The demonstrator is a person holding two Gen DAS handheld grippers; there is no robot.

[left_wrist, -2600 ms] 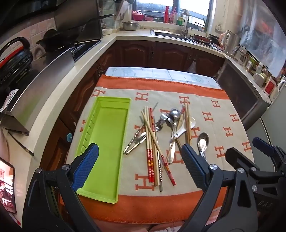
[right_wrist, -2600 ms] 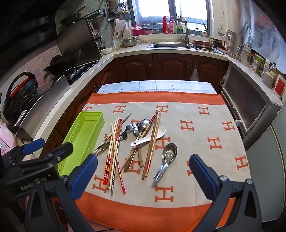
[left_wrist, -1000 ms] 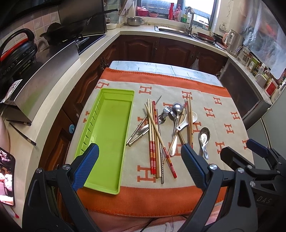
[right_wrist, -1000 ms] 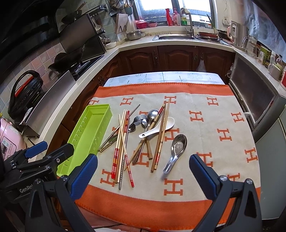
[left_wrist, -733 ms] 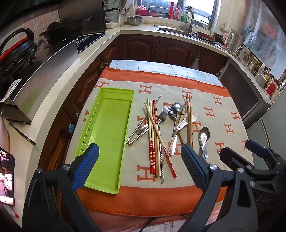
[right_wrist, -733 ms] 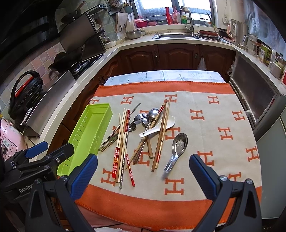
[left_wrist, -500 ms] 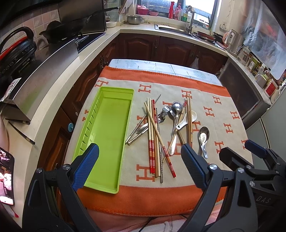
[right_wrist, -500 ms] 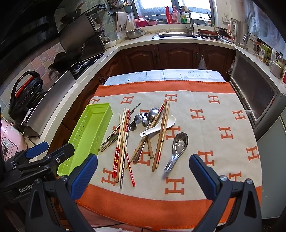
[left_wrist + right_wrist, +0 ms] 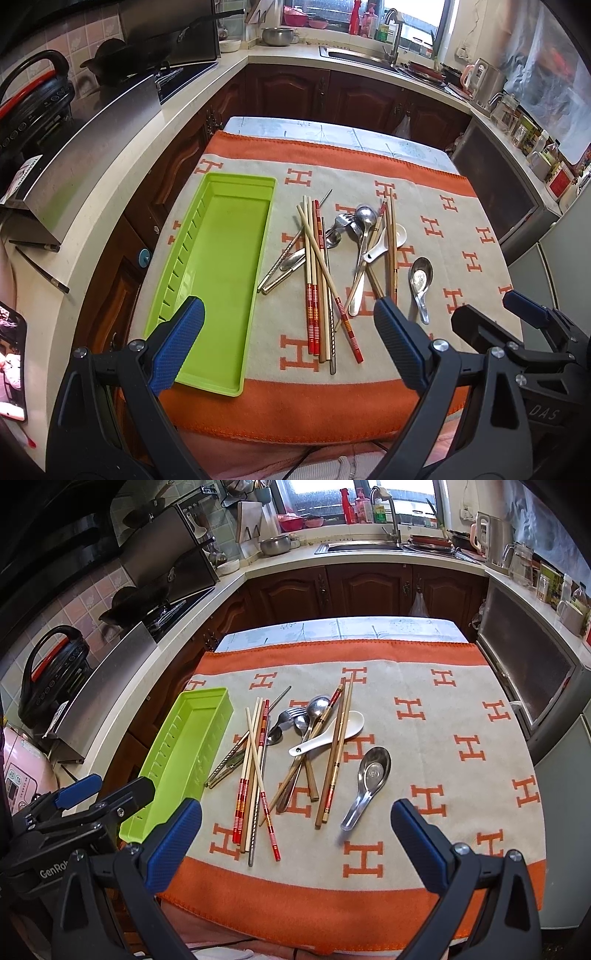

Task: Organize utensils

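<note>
**Both jaws wide open above the cloth, utensils untouched**

The worktop (image 9: 388, 626) carries an orange-bordered cloth (image 9: 436, 760) patterned with H shapes. The left gripper (image 9: 288, 341) hangs over the near edge with its jaws spread wide, holding nothing and touching nothing. The right gripper (image 9: 295, 830) does the same, jaws fully apart and empty.

In the left wrist view, the green tray (image 9: 218, 273) lies lengthwise on the cloth at about 11 o'clock from the left jaws, its near end just beyond the left blue pad. The heap of chopsticks (image 9: 314, 280), a fork (image 9: 341, 221), metal spoons and a white spoon (image 9: 384, 245) lies loose on the cloth at 12 o'clock, between the two pads but farther out. A single steel spoon (image 9: 369, 779) lies apart at about 1 o'clock from the right jaws.
</note>
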